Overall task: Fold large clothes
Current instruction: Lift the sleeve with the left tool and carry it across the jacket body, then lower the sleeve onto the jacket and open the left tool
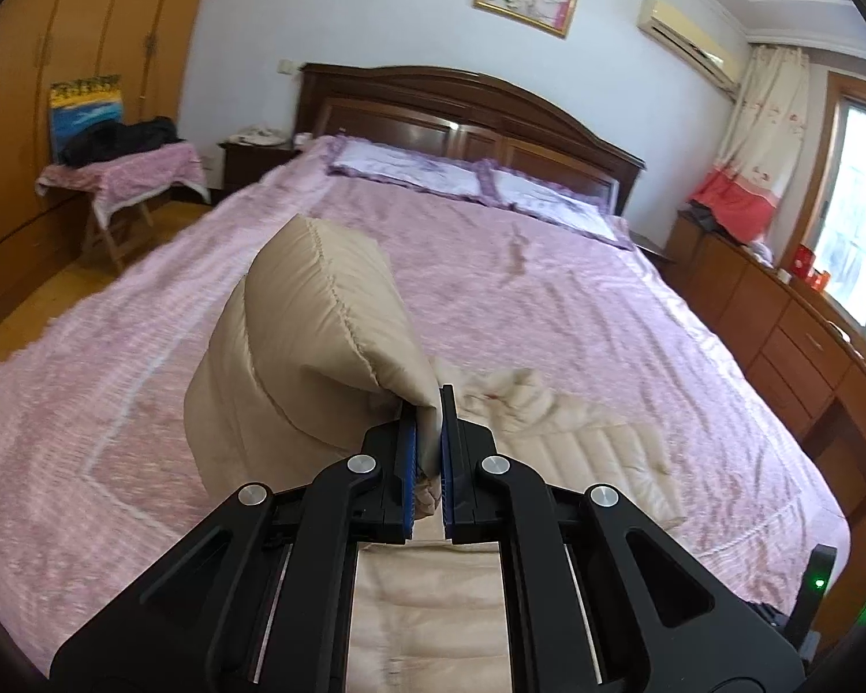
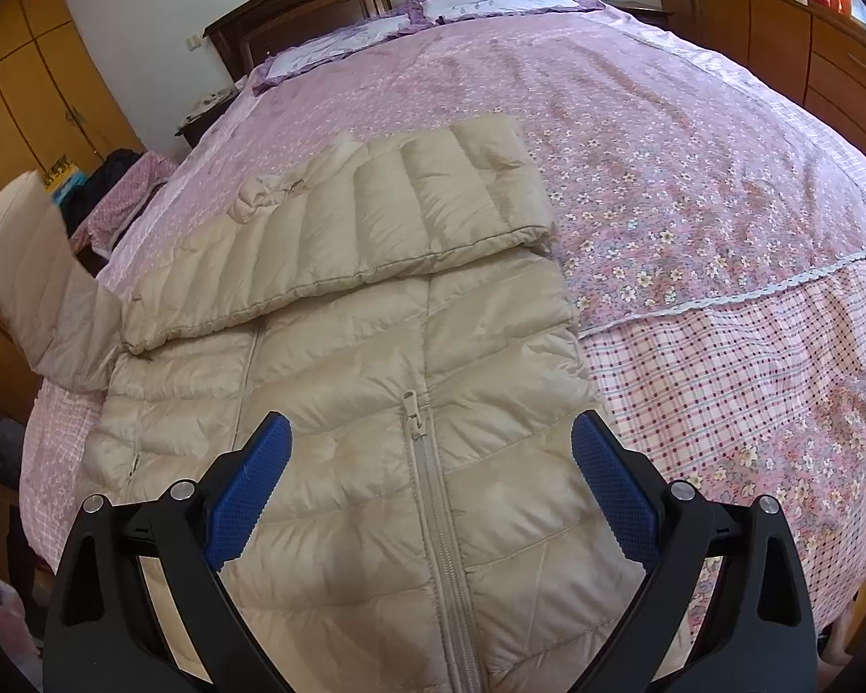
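A beige quilted down jacket (image 2: 375,381) lies front up on the pink bed, zipper (image 2: 439,525) running toward me. One sleeve (image 2: 410,213) is folded across its chest. The other sleeve (image 1: 312,329) is lifted off the bed, its cuff pinched in my left gripper (image 1: 428,404), which is shut on it. In the right wrist view that raised sleeve (image 2: 34,283) hangs at the far left. My right gripper (image 2: 430,462) hovers open above the jacket's lower front, nothing between its blue pads (image 2: 612,485).
The bed (image 1: 548,300) has a pink floral cover, two pillows (image 1: 410,173) and a dark headboard. A stool with dark clothes (image 1: 121,167) stands left of it. A wooden dresser (image 1: 791,335) runs along the right, wardrobes along the left wall.
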Motion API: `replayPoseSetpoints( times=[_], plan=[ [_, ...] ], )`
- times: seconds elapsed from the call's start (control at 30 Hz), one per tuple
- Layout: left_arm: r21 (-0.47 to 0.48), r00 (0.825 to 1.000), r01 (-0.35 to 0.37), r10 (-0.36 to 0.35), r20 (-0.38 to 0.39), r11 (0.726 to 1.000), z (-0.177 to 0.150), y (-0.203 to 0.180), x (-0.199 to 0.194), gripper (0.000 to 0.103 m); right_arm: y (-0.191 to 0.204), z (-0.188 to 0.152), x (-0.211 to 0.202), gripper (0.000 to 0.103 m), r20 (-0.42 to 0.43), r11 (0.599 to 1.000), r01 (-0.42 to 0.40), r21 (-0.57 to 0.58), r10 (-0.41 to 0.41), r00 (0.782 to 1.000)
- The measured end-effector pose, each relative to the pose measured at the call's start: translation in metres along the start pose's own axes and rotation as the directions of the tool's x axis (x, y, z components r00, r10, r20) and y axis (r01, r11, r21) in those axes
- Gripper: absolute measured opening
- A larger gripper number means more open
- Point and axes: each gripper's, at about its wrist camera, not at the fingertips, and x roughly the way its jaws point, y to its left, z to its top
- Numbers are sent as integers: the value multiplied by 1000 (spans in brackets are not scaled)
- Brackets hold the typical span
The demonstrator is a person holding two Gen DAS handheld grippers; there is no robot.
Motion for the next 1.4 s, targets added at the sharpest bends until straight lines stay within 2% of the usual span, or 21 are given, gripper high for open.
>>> replayPoseSetpoints(
  times=[0.17, 0.4, 0.7, 0.93, 0.97, 1.03, 1.1, 1.13, 1.17, 1.27, 1.4],
  plan=[
    [-13, 994, 89, -90, -66, 996, -26, -31, 33, 6, -7, 0, 3, 94, -7, 1000, -5, 7, 5, 1000],
    [-29, 975, 145, -147, -164, 989, -63, -64, 81, 6, -21, 0, 3, 94, -7, 999, -1, 33, 2, 1000],
    [-20, 946, 132, -132, -297, 991, -104, -82, 132, 6, -41, 0, 7, 94, -13, 998, 11, 67, -10, 1000],
    [13, 929, 116, -104, -356, 993, -123, -85, 150, 8, -49, -1, 11, 94, -22, 997, 10, 76, -8, 1000],
    [14, 927, 115, -102, -360, 993, -125, -85, 152, 11, -50, -1, 11, 94, -23, 997, 10, 79, -9, 1000],
    [4, 922, 123, -113, -371, 992, -127, -85, 154, 22, -51, -1, 11, 94, -23, 997, 11, 82, -9, 1000],
    [-32, 913, 142, -143, -381, 989, -129, -85, 152, 50, -54, -1, 12, 94, -24, 996, 10, 85, -8, 1000],
    [-40, 914, 147, -151, -377, 988, -129, -86, 150, 55, -54, -1, 12, 94, -25, 996, 10, 85, -7, 1000],
    [-33, 915, 150, -151, -374, 988, -129, -88, 147, 59, -55, 0, 11, 94, -25, 996, 10, 85, -8, 1000],
    [17, 912, 148, -130, -388, 989, -130, -95, 139, 61, -56, 0, 11, 94, -24, 996, 11, 85, -9, 1000],
    [26, 907, 150, -127, -402, 988, -130, -95, 121, 69, -54, 1, 11, 94, -24, 997, 10, 77, -9, 1000]
  ],
)
